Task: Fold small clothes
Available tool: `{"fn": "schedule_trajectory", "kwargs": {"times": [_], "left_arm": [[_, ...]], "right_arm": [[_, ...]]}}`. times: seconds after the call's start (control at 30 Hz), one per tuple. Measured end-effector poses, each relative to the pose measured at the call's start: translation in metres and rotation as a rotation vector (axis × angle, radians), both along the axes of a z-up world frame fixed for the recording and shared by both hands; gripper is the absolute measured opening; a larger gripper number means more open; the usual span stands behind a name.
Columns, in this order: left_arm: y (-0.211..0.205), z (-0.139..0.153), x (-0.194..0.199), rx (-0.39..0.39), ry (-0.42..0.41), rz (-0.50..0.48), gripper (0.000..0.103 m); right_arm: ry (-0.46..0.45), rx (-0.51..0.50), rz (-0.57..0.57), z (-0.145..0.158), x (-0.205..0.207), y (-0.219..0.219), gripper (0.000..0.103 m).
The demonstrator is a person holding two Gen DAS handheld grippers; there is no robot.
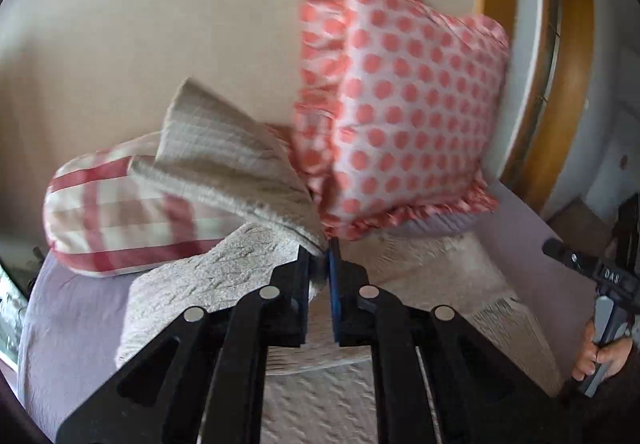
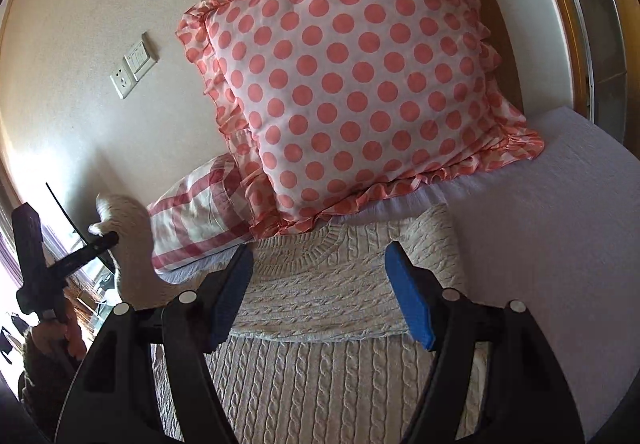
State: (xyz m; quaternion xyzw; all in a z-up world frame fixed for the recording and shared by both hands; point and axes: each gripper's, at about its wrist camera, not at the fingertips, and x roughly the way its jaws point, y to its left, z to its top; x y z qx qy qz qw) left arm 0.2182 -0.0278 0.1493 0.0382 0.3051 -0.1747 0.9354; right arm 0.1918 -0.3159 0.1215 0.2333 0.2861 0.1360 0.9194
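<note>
Fold half done. Cream cable-knit sweater [image 2: 328, 284] flat on the bed [image 2: 560, 224], neck end near the polka-dot pillow [image 2: 360, 83], with the checked pillow [image 2: 192, 228] just beside on the left. On the right side, one sleeve [image 2: 432, 244] already folded in over the body, lying neat across the chest. Left side not done yet. Left tongs [image 1: 325, 256] shut tight on the other sleeve [image 1: 224, 163], blue pads pressed together with the knit pinched between. Sleeve lifted up off the bed, hanging in the air in front of the pillows; seen also from the right wrist view, at the far left, standing up like a little neck. Right tongs [image 2: 320, 284] wide apart, holding nothing, hovering just above the chest of the sweater. Probably left to do: bring the raised sleeve over and lay it across the body to match the first one, then fold the bottom up toward the neck. Bottom hem hidden under the tongs in both views, so hard to tell if any fold there yet. One worry: thick, floppy knit, so the sleeve could slump or twist on the way down.
</note>
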Motion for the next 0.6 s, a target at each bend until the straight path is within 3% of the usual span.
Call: {"fn": "schedule_trajectory", "kwargs": {"times": [0.1,0.17,0.2,0.33,0.37,0.53,0.6], "left_arm": [[-0.088,-0.066,-0.005,0.206,0.074,-0.136,0.013],[-0.088,-0.086,-0.023,0.232,0.081,-0.156,0.013],[-0.078,-0.089,-0.031,0.226,0.073,-0.143,0.014],[-0.011,-0.084,-0.064,0.177,0.042,-0.034,0.039],[0.007,-0.081,-0.071,0.154,0.049,-0.008,0.041],[0.082,-0.083,-0.105,0.089,0.107,0.121,0.06],[0.103,-0.09,-0.117,0.06,0.148,0.152,0.06]], "right_arm": [[0.101,0.024,0.006,-0.022,0.013,-0.01,0.07],[0.158,0.05,0.013,-0.036,0.017,-0.02,0.07],[0.18,0.048,0.011,-0.042,0.019,-0.025,0.069],[0.275,0.086,-0.032,-0.063,0.039,-0.038,0.053],[0.293,0.096,-0.034,-0.068,0.046,-0.039,0.05],[0.408,0.067,-0.092,-0.095,0.084,-0.03,0.049],[0.435,0.081,-0.11,-0.105,0.098,-0.029,0.049]]}}
